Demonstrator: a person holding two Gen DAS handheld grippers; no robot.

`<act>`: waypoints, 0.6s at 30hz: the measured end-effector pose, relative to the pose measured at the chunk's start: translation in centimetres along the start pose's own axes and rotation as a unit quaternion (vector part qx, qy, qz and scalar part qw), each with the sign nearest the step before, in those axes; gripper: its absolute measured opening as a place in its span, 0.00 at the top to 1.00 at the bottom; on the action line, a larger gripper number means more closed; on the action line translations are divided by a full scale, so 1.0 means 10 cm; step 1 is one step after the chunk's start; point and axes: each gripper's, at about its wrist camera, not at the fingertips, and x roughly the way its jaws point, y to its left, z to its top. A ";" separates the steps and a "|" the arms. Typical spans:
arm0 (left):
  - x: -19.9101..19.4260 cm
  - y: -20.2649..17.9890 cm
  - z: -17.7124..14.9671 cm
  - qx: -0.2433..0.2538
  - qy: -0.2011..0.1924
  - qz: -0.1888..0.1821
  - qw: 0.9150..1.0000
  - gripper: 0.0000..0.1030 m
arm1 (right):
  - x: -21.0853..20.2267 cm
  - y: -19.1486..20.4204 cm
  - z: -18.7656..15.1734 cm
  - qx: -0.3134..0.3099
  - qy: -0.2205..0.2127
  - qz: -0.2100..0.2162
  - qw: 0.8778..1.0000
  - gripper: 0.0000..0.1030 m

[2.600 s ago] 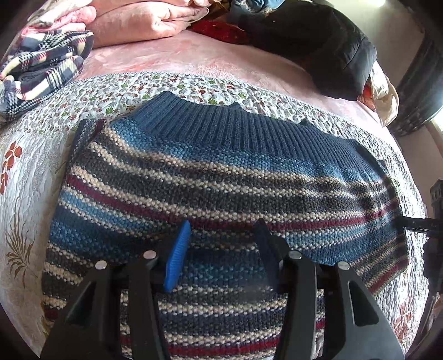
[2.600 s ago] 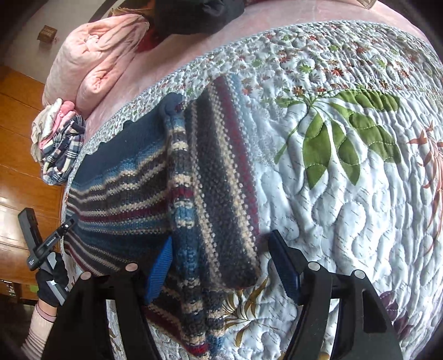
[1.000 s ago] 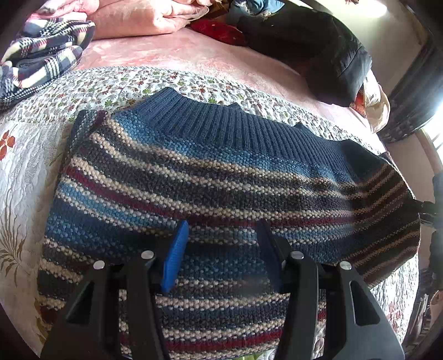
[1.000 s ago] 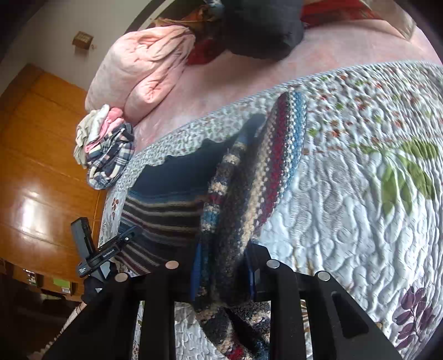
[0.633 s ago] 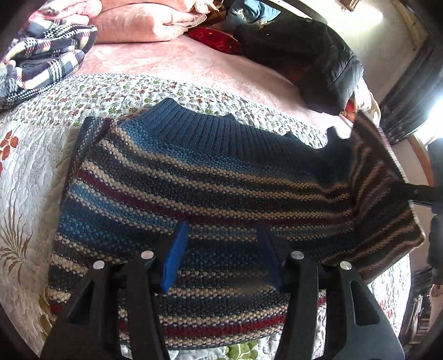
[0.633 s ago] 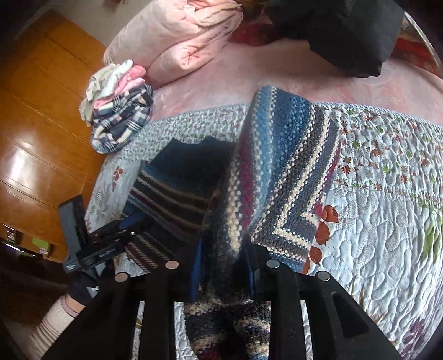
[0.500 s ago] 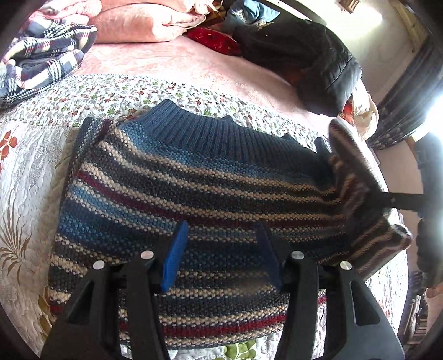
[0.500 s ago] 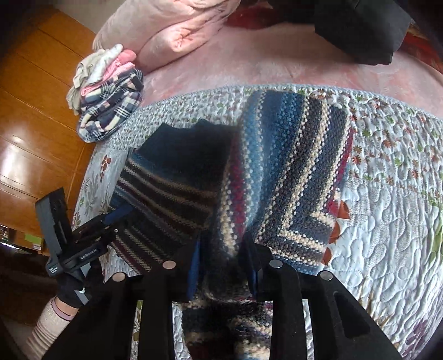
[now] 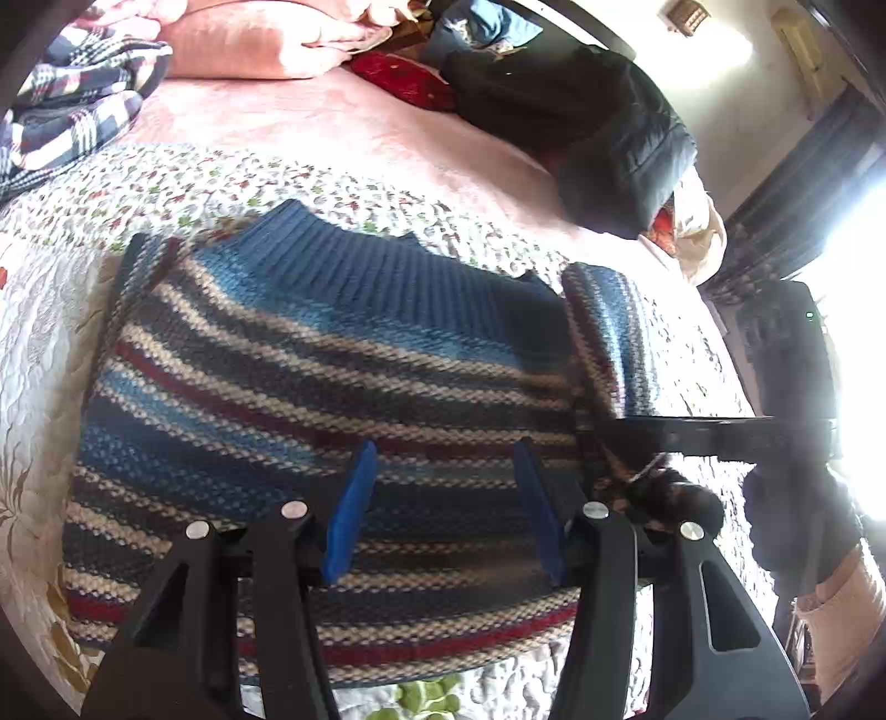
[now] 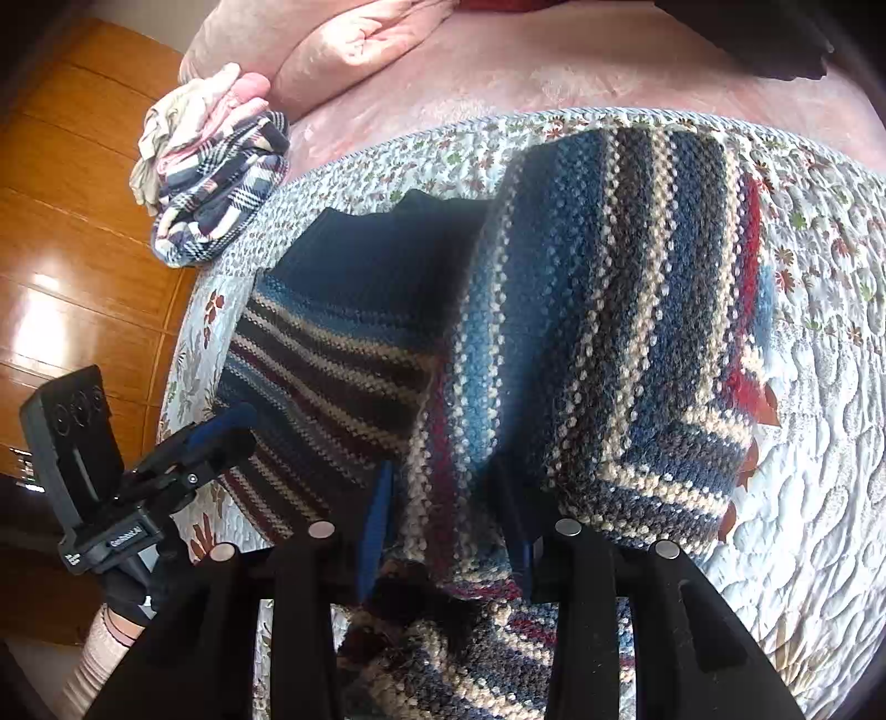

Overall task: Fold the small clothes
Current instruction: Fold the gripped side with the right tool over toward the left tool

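A knit sweater point(image 9: 310, 387) striped in blue, grey, cream and red lies flat on the quilted bedspread point(image 9: 44, 332), ribbed navy collar towards the pillows. My left gripper point(image 9: 446, 498) hovers open above its lower middle, with nothing between the fingers. My right gripper point(image 10: 443, 509) is shut on the sweater's right side. That side point(image 10: 609, 332) is lifted and turned inward over the body. In the left wrist view the turned-over flap point(image 9: 609, 332) stands at the sweater's right edge, with the right gripper point(image 9: 603, 443) at its base. The right wrist view shows the left gripper point(image 10: 221, 432) low on the left.
A stack of folded clothes with a plaid piece point(image 10: 221, 183) sits at the bed's far left. A pink duvet point(image 9: 249, 50) and a black jacket point(image 9: 581, 127) lie at the back. The wooden floor point(image 10: 83, 221) lies beyond the left bed edge.
My right gripper closed on the sweater's right side, lifted it and carried it inward over the body. The left gripper stayed open above the sweater, nearly still.
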 end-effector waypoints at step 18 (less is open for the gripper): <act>0.55 -0.49 0.16 -0.064 0.069 -0.112 0.989 0.41 | -1.00 -0.66 -0.60 0.043 -0.094 -0.011 0.995 0.57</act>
